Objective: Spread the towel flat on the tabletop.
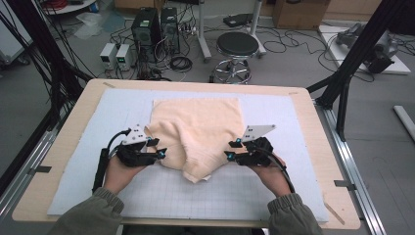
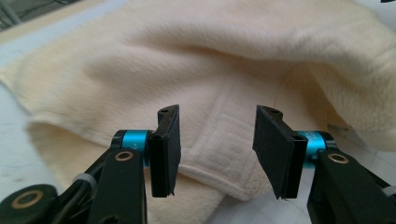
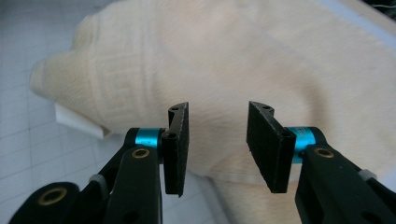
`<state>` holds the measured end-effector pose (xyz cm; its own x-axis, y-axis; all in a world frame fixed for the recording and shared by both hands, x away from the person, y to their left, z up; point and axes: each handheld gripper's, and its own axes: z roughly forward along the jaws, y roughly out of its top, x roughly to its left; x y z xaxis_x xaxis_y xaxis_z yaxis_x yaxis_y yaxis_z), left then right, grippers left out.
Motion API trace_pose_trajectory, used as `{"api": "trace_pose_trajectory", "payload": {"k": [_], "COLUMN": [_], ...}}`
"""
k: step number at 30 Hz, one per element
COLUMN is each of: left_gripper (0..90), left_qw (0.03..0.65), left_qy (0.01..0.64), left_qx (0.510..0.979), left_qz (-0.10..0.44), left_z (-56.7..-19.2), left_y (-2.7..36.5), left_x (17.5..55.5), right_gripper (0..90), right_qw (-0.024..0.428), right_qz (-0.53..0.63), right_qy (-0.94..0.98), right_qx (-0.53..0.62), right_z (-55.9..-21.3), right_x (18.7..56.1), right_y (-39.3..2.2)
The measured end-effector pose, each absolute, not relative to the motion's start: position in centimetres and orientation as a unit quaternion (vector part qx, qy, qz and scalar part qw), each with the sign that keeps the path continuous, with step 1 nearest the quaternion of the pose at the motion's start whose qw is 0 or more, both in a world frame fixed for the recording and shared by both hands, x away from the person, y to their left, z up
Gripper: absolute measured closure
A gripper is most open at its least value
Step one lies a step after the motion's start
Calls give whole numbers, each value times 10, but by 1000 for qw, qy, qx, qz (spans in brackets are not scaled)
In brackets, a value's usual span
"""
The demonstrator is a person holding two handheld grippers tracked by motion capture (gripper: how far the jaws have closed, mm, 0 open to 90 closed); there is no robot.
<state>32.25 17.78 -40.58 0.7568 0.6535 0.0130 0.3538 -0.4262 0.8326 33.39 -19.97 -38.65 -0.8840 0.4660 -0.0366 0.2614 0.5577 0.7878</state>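
A: Centrally placed, 1 cream towel lies on the pale gridded mat, which covers most of the wooden table. Far half flat and square-edged; near half bunched, with a rounded fold hanging toward the person.

B: Surface detail?

A: Fluffy pile. A woven border band and a stitched hem run across the near fold in the left gripper view. In the right gripper view a small white tag sticks out from under the folded corner, lying on the mat.

B: Left gripper?

A: Left gripper sits at the towel's left edge. Its 2 jaws stand apart; in its own view the hem lies beyond the gap, and the pads press on nothing.

B: Right gripper?

A: Right gripper at the towel's right edge, mirrored. Jaws apart here too, towel pile behind the gap, no cloth pinched. Whether either gripper's tips brush the fabric, I cannot tell.

B: Surroundings?

A: Both hands come in from the near edge, olive sleeves at the wrists. Beyond the table: 1 black stool, 2 computer towers and loose cables on the floor.
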Motion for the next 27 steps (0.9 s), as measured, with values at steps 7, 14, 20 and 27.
{"api": "trace_pose_trajectory", "payload": {"k": [7,14,20,27], "left_gripper": [522,737,805,817], "left_qw": [401,395,399,418], "left_qy": [295,299,302,299], "left_qx": [855,854,850,840], "left_qz": [145,158,165,176], "left_z": [-435,-436,-420,-396], "left_y": [157,153,160,179], "left_x": [337,337,329,312], "right_gripper": [559,775,839,841], "right_qw": [81,92,99,113], "right_qz": [394,387,385,403], "right_qy": [890,893,897,889], "right_qx": [215,209,196,186], "right_z": [-427,-435,-425,-396], "right_x": [343,350,343,327], "right_y": [-178,-167,-170,-190]}}
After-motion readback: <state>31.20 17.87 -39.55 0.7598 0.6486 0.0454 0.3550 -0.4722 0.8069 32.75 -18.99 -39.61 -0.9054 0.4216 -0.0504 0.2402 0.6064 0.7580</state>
